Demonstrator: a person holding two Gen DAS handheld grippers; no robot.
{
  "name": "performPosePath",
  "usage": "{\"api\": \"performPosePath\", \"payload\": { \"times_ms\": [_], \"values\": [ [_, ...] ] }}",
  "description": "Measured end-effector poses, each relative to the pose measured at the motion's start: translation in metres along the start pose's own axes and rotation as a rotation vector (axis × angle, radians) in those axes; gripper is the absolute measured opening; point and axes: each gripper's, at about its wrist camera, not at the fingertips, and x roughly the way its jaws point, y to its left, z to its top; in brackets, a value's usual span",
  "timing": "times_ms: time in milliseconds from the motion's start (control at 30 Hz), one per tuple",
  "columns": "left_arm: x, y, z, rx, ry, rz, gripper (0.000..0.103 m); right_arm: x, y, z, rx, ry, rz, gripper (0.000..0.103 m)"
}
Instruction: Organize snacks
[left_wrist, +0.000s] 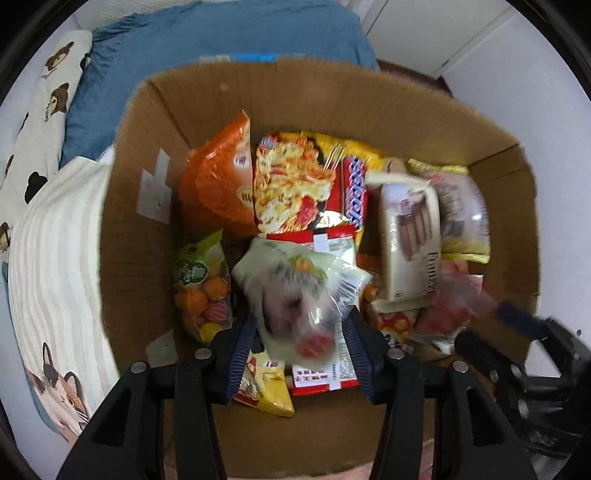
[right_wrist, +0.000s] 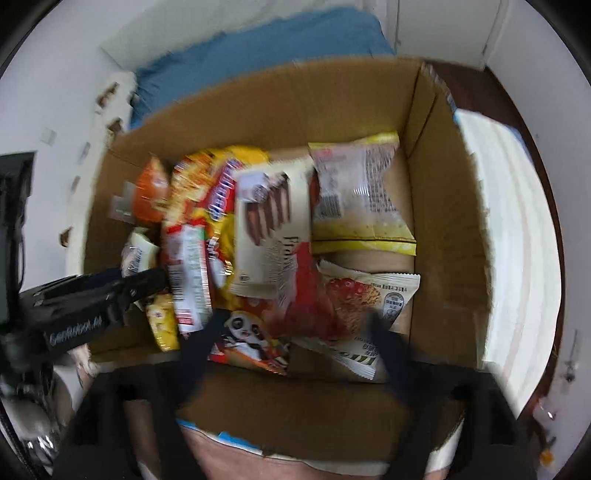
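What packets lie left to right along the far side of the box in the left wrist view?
Orange bag → noodle packet → red wafer pack with blue lettering → cream chocolate-stick box → clear yellow-edged packet.

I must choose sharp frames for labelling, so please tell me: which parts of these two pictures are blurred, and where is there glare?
Left wrist view: the pale packet between the left gripper fingers is smeared, the noodle packet shows foil glare. Right wrist view: blur almost everywhere, worst on the right gripper fingers; the cardboard box edges curve from fisheye distortion.
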Motion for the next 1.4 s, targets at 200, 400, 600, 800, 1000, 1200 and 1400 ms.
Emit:
{"api": "performPosePath", "payload": {
  "times_ms": [200, 400, 600, 800, 1000, 1200, 1400],
  "values": [
    [0.006, 0.008, -0.005, -0.045, -0.011, 0.005, 0.085, 0.011, -0.004, 0.003, -0.014, 0.012, -0.056, 0.099],
    [0.0, 0.007, -0.019, -0.031, -0.068, 0.021, 0.099, 0.011, -0.009, -0.007, -0.024, -0.025, -0.098, 0.101],
    [-0.016, -0.003, -0.037, -0.026, -0.139, 0.025, 0.099, -0.001, -0.008, -0.023, -0.039, -0.087, -0.101, 0.101],
    [-0.038, -0.011, -0.064, -0.024, -0.221, 0.057, 0.099, -0.023, -0.007, -0.044, -0.04, -0.175, -0.113, 0.101],
    [-0.064, -0.023, -0.09, -0.016, -0.316, 0.087, 0.099, -0.047, -0.001, -0.064, -0.057, -0.256, -0.135, 0.101],
    [-0.099, -0.024, -0.123, -0.009, -0.428, 0.104, 0.099, -0.088, 0.006, -0.106, -0.078, -0.374, -0.143, 0.101],
    [-0.128, -0.037, -0.175, 0.013, -0.529, 0.113, 0.099, -0.126, 0.017, -0.161, -0.104, -0.471, -0.117, 0.101]
  ]
}}
